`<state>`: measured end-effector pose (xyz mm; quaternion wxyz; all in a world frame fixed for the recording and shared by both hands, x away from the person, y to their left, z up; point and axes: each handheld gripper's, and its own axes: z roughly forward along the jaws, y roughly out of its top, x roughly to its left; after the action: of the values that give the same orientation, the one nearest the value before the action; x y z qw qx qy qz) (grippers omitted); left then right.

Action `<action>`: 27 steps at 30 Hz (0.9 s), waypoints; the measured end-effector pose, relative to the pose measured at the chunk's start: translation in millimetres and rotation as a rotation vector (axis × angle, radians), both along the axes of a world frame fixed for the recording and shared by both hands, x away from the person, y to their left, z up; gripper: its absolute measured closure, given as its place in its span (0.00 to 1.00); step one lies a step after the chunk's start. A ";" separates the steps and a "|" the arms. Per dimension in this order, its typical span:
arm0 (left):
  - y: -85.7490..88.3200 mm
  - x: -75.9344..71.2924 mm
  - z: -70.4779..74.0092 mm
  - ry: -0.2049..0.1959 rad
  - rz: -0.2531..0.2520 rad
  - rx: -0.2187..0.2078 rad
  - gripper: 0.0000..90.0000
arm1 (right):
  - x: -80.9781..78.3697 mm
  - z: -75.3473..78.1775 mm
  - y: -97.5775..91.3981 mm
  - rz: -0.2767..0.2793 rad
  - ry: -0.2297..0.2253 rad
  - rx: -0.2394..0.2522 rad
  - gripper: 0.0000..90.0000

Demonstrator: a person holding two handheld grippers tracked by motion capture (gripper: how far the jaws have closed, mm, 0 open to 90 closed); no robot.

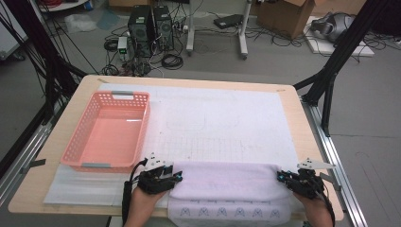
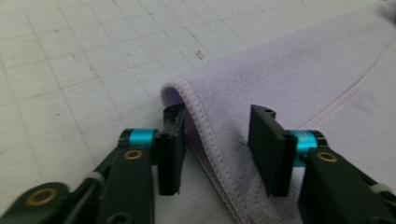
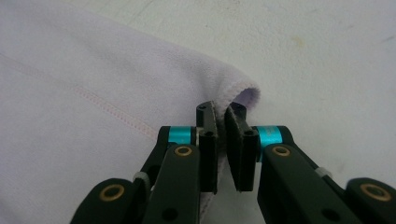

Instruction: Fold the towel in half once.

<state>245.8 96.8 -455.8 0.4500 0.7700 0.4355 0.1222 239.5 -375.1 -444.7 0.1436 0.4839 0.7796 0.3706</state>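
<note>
A lavender towel (image 1: 227, 182) lies folded along the near edge of the table, its patterned hem hanging toward the person. My left gripper (image 1: 178, 176) is at the towel's left corner. In the left gripper view its jaws (image 2: 217, 116) stand apart, with the towel's (image 2: 289, 70) folded hem between them; one pad (image 2: 170, 140) sits against the fold and the other is clear of the cloth. At the right corner my right gripper (image 1: 280, 176) has its jaws (image 3: 219, 109) nearly together, pinching the curled edge of the towel (image 3: 93, 93).
A pink plastic basket (image 1: 144, 125) with nothing in it stands at the left of the white gridded mat (image 1: 227, 118). Behind the table on the floor are computer towers (image 1: 151, 28), cables and a cardboard box (image 1: 288, 14). Black frame legs stand at both sides.
</note>
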 end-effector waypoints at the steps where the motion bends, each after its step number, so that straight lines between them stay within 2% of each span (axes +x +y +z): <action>1: -0.5 -0.6 0.1 -0.007 0.009 0.011 0.73 | 0.6 -0.4 -1.6 0.002 0.004 0.012 0.93; 3: 0.2 -0.9 -0.1 0.000 -0.005 0.002 0.81 | 0.6 -0.9 -2.3 0.002 0.002 0.020 0.94; 4: -0.1 -1.0 -0.9 0.010 -0.018 -0.017 0.90 | 0.4 -0.7 -1.7 0.004 -0.003 0.014 0.94; 6: -1.1 -1.9 -0.5 0.003 -0.018 -0.005 0.93 | -0.2 -0.4 -0.8 0.005 -0.004 0.007 0.94; 10: 1.6 -0.2 -1.2 0.026 -0.012 -0.039 0.94 | -0.2 -0.9 -2.7 0.008 -0.006 0.021 0.95; 13: 3.1 -0.7 0.8 0.008 -0.009 -0.062 0.95 | 0.1 -1.2 -6.0 0.011 -0.004 0.063 0.96; 15: 6.0 -1.2 6.8 -0.023 0.001 -0.108 0.95 | -0.4 0.2 -7.3 0.015 -0.018 0.080 0.97; 18: 7.1 0.2 18.0 -0.076 -0.004 -0.133 0.95 | -1.3 6.5 -9.1 0.022 -0.067 0.116 0.97; 19: 6.4 4.3 23.7 -0.101 -0.002 -0.135 0.95 | -0.7 9.8 -8.8 0.025 -0.086 0.121 0.97; 21: 7.0 14.4 31.0 -0.112 0.006 -0.142 0.95 | 4.1 16.6 -8.2 0.028 -0.115 0.114 0.97; 24: 8.9 35.9 39.5 -0.109 0.040 -0.172 0.95 | 18.6 22.6 -8.9 0.015 -0.135 0.120 0.97; 27: 10.6 59.7 44.3 -0.096 0.064 -0.154 0.95 | 41.8 27.8 -10.4 0.000 -0.141 0.136 0.97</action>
<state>305.5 107.3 -411.6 0.5240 0.7121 0.4460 0.1393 281.3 -385.5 -416.9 0.1650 0.4653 0.7405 0.4561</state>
